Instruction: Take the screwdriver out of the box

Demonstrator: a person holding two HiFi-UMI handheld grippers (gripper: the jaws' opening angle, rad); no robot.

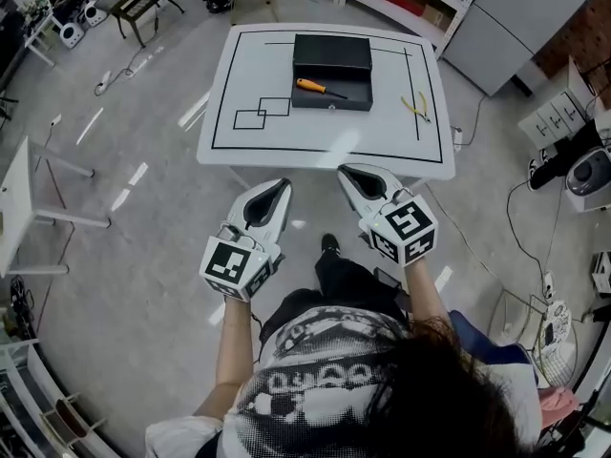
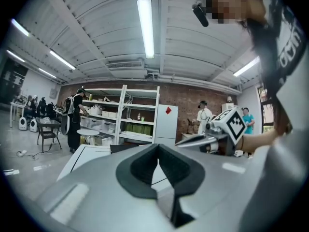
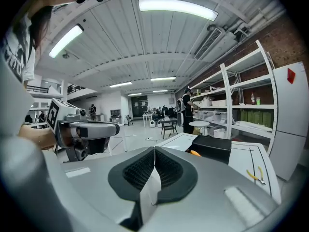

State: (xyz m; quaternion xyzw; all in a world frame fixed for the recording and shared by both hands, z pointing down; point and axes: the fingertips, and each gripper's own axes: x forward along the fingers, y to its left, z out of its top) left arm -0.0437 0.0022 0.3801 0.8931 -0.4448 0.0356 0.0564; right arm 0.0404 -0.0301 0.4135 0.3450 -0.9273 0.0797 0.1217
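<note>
Nearest to me in the head view, both forearms reach forward from the body over the grey floor (image 1: 124, 284), short of the counter (image 1: 325, 134). The left hand-held gripper (image 1: 283, 185) has its jaws closed together; in its own view the dark pads (image 2: 145, 166) meet at the tip with nothing between them. The right hand-held gripper (image 1: 346, 171) is the same, jaws pressed together and empty, its ribbed pads (image 3: 166, 170) touching along the centre line. The two sit side by side, apart from each other, both pointing toward the counter's near edge and touching nothing on it.

Past them is the white counter, marked with a black rectangular border and, on its left part, two small overlapping outlined squares (image 1: 263, 113). Further back, near the middle of the far side, stands the black box (image 1: 331, 104), its lid raised at the back. The screwdriver (image 1: 320, 88) lies inside it on the floor of the box, orange handle to the left and shaft pointing right. From the right gripper view I see only a bit of orange beside the box's dark wall. To the right of the box, well apart from it, yellow-handled pliers (image 1: 416, 109) lie on the counter.

Beyond, white shelving (image 3: 241, 100) stands against a brick wall.
</note>
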